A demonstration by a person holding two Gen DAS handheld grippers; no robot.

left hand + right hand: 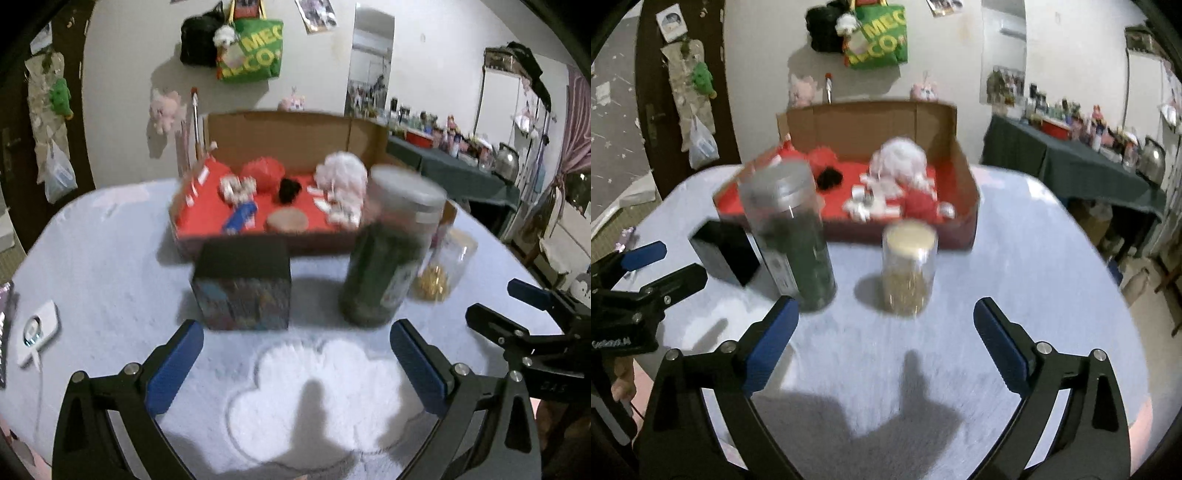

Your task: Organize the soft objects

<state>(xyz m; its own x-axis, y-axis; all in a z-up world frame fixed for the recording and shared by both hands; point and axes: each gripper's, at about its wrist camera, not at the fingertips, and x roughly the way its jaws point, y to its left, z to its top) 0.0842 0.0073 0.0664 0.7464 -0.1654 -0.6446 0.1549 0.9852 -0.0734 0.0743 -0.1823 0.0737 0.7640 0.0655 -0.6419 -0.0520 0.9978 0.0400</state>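
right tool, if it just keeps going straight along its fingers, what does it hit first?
Most likely the small clear jar with the pale lid, standing almost centred ahead of the open, empty right tool. Before it there is only bare tabletop. The tall dark jar sits left of that line. Depth is hard to judge in this blurred view.

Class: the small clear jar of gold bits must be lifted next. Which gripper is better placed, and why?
Right. The right gripper is open with the small clear jar straight ahead between its fingers. From the left gripper, that jar sits off to the side, partly behind the tall dark jar.
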